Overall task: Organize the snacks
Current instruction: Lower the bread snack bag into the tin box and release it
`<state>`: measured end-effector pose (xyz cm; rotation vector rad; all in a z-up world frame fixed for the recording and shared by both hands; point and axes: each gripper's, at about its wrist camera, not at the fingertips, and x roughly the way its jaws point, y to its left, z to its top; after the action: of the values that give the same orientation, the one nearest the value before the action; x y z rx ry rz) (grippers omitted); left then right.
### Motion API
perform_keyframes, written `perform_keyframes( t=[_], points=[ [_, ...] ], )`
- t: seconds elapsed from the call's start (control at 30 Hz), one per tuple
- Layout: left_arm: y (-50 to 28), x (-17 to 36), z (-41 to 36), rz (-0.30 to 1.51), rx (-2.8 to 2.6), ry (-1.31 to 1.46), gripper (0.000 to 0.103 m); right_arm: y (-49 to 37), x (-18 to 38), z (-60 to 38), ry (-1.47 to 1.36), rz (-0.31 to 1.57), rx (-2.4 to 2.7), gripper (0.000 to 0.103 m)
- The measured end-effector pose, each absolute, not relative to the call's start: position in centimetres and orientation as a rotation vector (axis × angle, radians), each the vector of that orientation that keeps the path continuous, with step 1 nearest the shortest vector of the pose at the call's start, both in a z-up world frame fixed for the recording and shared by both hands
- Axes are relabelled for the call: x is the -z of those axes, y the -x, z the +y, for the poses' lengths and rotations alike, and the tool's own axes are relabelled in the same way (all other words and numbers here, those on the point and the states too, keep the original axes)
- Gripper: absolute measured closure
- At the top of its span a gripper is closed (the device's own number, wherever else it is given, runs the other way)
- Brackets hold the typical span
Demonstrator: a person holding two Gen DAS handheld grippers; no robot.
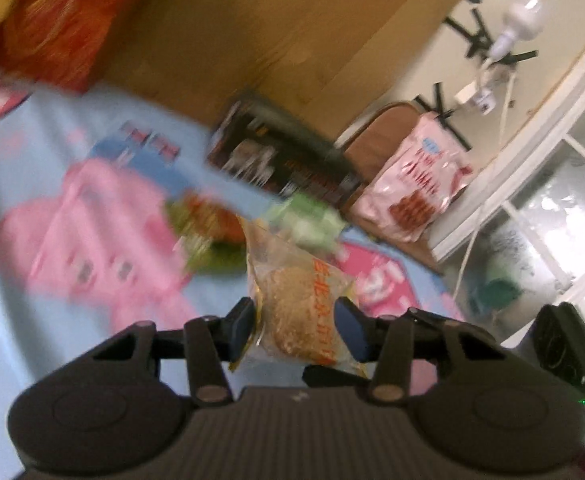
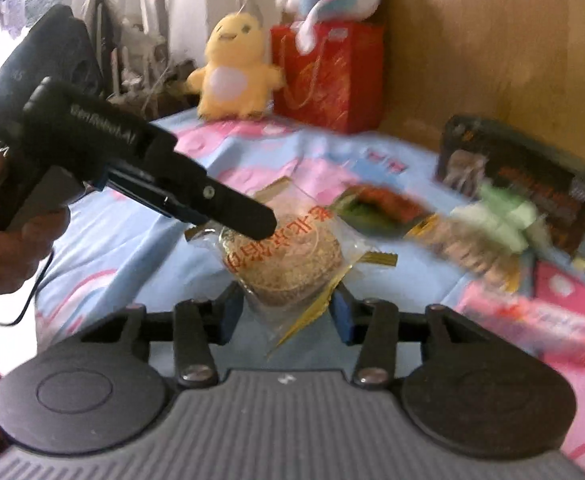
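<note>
Right now, at left of my right wrist view, the left gripper point(image 2: 266, 226) reaches onto the wrapped sesame cake point(image 2: 288, 260), apparently gripping it. At lower centre my right gripper point(image 2: 286, 312) clamps that same cake above the bed sheet point(image 2: 124, 248); other snacks point(image 2: 480, 236) lie at right.

A wooden headboard point(image 1: 276, 28) rises at twelve o'clock behind a pale-blue cartoon sheet point(image 1: 8, 184). At two o'clock — a cream wall point(image 1: 424, 60); at three, daylight through a frosted window point(image 1: 560, 208).
</note>
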<state>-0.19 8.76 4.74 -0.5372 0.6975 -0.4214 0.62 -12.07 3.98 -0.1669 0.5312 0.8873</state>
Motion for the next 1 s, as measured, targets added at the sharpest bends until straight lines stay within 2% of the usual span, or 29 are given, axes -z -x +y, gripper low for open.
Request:
perform_keyframes(
  t=[0.27, 0.37, 0.43, 0.57, 0.8, 1.0],
  points=[
    [-8.8, -9.0, 6.4, 0.641, 0.449, 0.485, 0.059, -6.0, -7.5, -14.0, 0.186, 0.376, -0.735, 0.055],
    [-13.3, -9.5, 6.1, 0.638, 0.435, 0.492, 0.058, -9.9, -8.4, -15.1, 0.112, 0.385, -0.701, 0.056],
    [-16.0, -9.6, 6.0, 0.642, 0.416, 0.494, 0.058, -12.9, -8.8, -15.6, 0.052, 0.408, -0.676, 0.062],
    [-20.6, -9.0, 5.9, 0.662, 0.365, 0.500, 0.058, -18.9, -8.9, -15.5, 0.000, 0.474, -0.643, 0.062],
    [-24.4, -7.4, 4.2, 0.685, 0.236, 0.391, 0.058, -23.2, -7.3, -14.3, 0.000, 0.560, -0.564, 0.063],
    [-22.5, -7.6, 2.9, 0.630, 0.150, 0.258, 0.055, -22.5, -6.9, -15.5, -0.057, 0.525, -0.490, 0.061]
  ],
)
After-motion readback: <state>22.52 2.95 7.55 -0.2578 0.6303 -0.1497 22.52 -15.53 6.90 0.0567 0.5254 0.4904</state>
